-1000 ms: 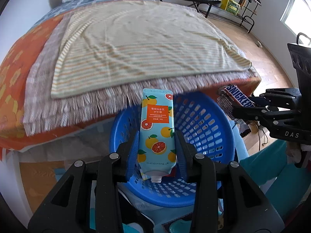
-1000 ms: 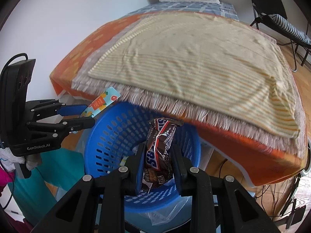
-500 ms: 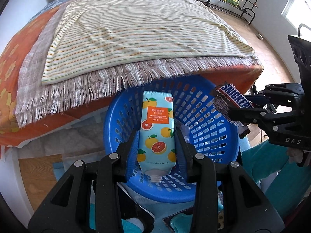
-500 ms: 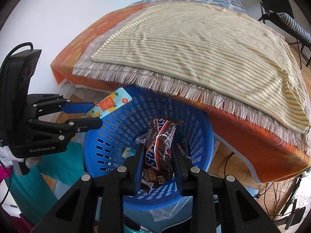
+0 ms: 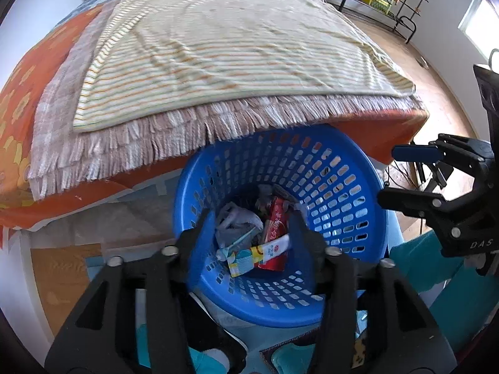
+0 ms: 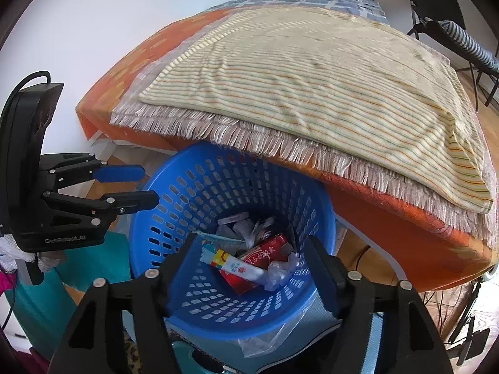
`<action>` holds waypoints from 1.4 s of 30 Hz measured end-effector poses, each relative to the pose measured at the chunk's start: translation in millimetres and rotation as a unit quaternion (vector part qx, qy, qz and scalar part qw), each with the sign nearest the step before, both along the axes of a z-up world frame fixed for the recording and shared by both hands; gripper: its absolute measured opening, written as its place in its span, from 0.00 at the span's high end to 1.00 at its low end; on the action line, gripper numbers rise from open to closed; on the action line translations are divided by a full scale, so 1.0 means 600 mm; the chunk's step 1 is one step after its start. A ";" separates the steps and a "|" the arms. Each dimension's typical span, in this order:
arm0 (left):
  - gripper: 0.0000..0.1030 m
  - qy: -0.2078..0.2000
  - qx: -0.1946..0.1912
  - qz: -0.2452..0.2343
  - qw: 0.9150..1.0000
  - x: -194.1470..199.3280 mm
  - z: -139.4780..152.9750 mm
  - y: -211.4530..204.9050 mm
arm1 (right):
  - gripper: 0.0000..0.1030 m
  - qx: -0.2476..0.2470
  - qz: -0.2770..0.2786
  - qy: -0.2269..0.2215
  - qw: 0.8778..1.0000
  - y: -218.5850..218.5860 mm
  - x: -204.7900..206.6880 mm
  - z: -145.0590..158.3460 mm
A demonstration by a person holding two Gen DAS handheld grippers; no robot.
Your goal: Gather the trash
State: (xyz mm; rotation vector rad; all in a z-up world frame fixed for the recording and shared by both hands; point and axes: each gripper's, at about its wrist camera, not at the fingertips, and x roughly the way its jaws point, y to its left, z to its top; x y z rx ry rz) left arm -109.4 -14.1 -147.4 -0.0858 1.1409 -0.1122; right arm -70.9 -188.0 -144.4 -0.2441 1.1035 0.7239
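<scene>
Bed (image 5: 218,46) with striped blanket far, blue basket (image 5: 343,168) near below its edge holding trash (image 5: 259,243); left gripper (image 5: 249,227) and right gripper (image 6: 249,255) above it, jaws opening, nothing between.

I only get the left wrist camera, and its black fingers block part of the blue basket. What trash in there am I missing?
Observer: In the right wrist view, crumpled clear plastic lies beside the red packet in the blue basket.
Operator: Anything underneath the basket?
Observer: A clear plastic bag sticks out below its near rim.
Operator: How does my gripper look from outside?
Observer: The left gripper, jaws opening with nothing between them, has a black cable looping from its top.
</scene>
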 end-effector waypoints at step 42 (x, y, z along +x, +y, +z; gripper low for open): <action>0.30 -0.124 0.008 0.045 0.991 0.100 0.178 0.025 | 0.12 0.029 -0.071 -0.085 0.993 -0.012 0.091 0.135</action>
